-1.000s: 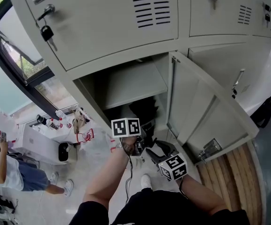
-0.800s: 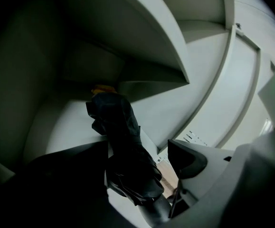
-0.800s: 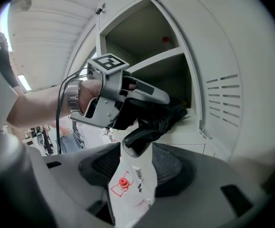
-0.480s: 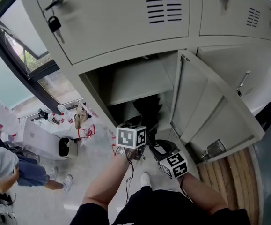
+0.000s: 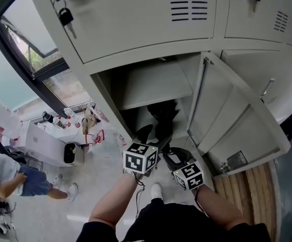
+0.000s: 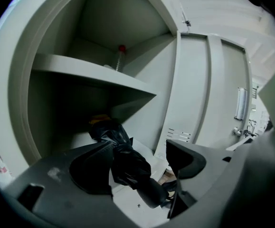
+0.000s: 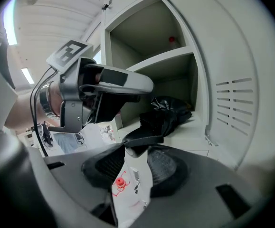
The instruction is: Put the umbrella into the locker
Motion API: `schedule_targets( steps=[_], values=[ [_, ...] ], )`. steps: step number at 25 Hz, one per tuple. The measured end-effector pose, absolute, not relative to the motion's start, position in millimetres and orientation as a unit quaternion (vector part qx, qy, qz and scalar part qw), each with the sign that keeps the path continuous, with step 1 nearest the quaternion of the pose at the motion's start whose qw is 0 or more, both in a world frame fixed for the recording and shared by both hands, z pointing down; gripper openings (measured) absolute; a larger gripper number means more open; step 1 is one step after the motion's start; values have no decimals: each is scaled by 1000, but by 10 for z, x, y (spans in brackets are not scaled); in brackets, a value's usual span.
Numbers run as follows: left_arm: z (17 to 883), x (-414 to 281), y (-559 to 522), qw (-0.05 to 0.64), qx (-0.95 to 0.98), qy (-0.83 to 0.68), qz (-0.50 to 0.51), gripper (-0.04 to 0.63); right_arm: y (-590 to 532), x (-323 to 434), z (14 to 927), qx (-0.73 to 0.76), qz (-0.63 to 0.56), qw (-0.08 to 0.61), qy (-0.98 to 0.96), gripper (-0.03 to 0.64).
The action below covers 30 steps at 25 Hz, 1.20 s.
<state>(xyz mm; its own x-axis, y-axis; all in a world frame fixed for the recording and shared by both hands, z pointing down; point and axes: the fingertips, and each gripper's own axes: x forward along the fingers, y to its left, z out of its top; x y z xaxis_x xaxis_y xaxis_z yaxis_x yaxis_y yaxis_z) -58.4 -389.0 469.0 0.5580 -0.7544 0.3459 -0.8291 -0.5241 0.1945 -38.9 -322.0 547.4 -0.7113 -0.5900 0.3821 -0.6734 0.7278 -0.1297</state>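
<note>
The umbrella (image 5: pixel 163 117) lies on the locker (image 5: pixel 151 87) floor, its end over the front edge. My left gripper (image 6: pixel 139 148) is wide open around it. My right gripper (image 7: pixel 136 144) has just been closing at that end but isn't pinching it. With no grip, it could slide out.

A bright room with a big window
Dark-framed window (image 5: pixel 40 54) on the left, pale floor (image 5: pixel 85 195) below, wooden slats (image 5: pixel 254 195) on the right.
</note>
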Motion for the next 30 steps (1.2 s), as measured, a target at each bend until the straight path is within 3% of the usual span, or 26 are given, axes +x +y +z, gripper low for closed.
schedule_targets(
  steps=[8, 9, 10, 11, 18, 30],
  values=[
    [4584, -612, -3669, 135, 884, -441, 77, 332, -3363, -390, 5433, 356, 113, 166, -913, 196],
    [4561, -648, -3653, 127, 882, -448, 73, 283, -3387, -391, 5429, 357, 111, 168, -912, 195],
    [4539, -686, -3641, 118, 880, -455, 69, 191, -3411, -391, 5428, 358, 111, 169, -912, 195],
    [4524, -718, -3630, 112, 878, -461, 66, 152, -3435, -392, 5427, 359, 111, 171, -911, 193],
    [4549, -847, -3544, 107, 873, -471, 64, 40, -3591, -433, 5388, 365, 110, 171, -908, 187],
    [4629, -943, -3382, 100, 877, -467, 64, 28, -3938, -526, 5323, 385, 104, 172, -901, 153]
  ],
)
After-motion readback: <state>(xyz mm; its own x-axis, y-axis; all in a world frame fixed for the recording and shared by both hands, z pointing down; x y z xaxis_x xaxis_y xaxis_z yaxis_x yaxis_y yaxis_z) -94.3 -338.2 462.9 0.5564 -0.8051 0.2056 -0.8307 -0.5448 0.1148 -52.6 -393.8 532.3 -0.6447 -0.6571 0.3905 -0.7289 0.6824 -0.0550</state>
